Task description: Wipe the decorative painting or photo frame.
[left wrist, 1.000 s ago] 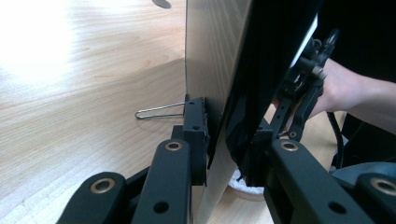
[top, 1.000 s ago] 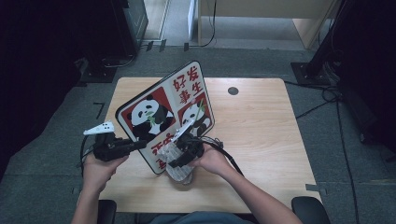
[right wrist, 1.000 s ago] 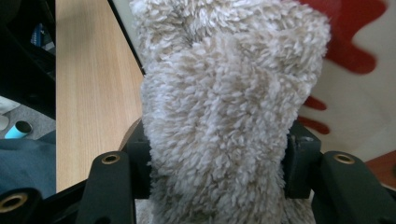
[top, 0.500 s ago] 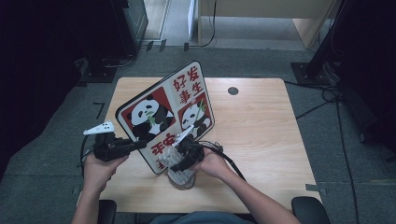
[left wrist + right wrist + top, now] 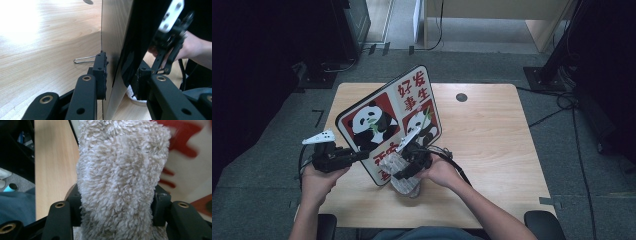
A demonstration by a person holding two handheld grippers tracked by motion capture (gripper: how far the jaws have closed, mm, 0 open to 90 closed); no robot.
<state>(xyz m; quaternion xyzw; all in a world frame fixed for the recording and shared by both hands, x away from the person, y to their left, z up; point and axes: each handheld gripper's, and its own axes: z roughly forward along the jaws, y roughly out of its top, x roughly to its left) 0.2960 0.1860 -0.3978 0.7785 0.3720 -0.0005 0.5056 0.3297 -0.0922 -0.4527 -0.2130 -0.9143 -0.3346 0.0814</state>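
A tilted board [image 5: 387,115] with pandas and red characters stands near the front left of the wooden table [image 5: 482,140]. My left gripper [image 5: 362,156] reaches its lower left edge. In the left gripper view the board's edge [image 5: 115,37] sits between the jaws of my left gripper [image 5: 121,77], which have just been opening. One pad lies against the grey back and a dark gap shows at the other. My right gripper [image 5: 404,172] is shut on a fluffy beige cloth [image 5: 120,175] held against the board's printed face [image 5: 185,165].
A thin wire loop [image 5: 83,60] lies on the table behind the board. A round dark hole [image 5: 461,97] is set in the table's far side. Black cables [image 5: 452,160] trail from the right hand. The table's right half is bare wood.
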